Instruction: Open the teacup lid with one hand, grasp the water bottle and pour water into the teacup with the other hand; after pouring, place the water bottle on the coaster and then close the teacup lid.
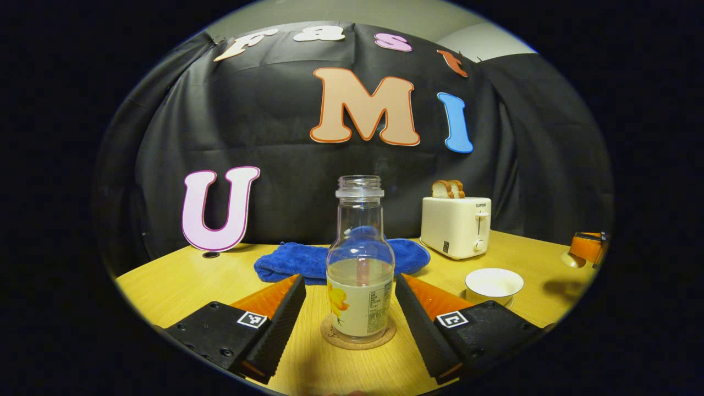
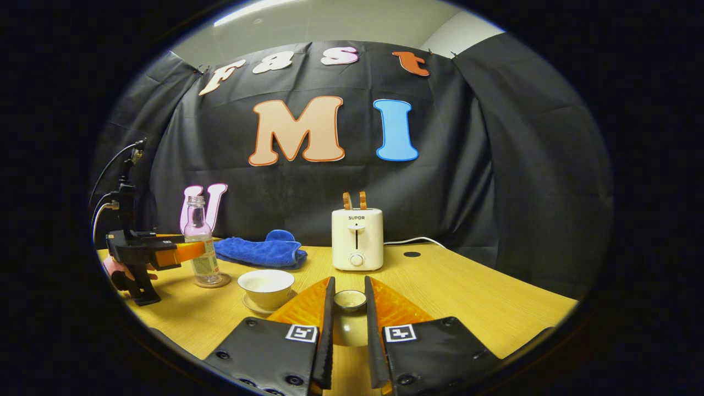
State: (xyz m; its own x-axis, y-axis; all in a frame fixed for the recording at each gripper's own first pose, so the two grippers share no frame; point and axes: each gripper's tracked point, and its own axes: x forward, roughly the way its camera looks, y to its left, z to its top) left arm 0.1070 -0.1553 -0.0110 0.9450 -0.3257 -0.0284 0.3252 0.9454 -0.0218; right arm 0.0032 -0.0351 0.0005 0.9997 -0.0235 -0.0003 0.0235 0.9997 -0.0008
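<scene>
A clear water bottle (image 1: 360,258), uncapped and part full, stands upright on a round cork coaster (image 1: 385,340). My left gripper (image 1: 351,281) is open around it, one finger on each side, with a gap showing on the left side. The white teacup (image 1: 493,283) sits uncovered on its saucer to the right. In the right gripper view, my right gripper (image 2: 350,287) is shut on the teacup lid (image 2: 350,301), held above the table right of the teacup (image 2: 266,286). The bottle (image 2: 201,247) and left gripper (image 2: 165,252), held by a hand, appear at far left.
A cream toaster (image 1: 455,226) with bread slices stands at the back of the wooden table (image 1: 181,286), also seen as the toaster (image 2: 357,239). A crumpled blue cloth (image 1: 297,263) lies behind the bottle. The cloth (image 2: 258,250) is left of the toaster.
</scene>
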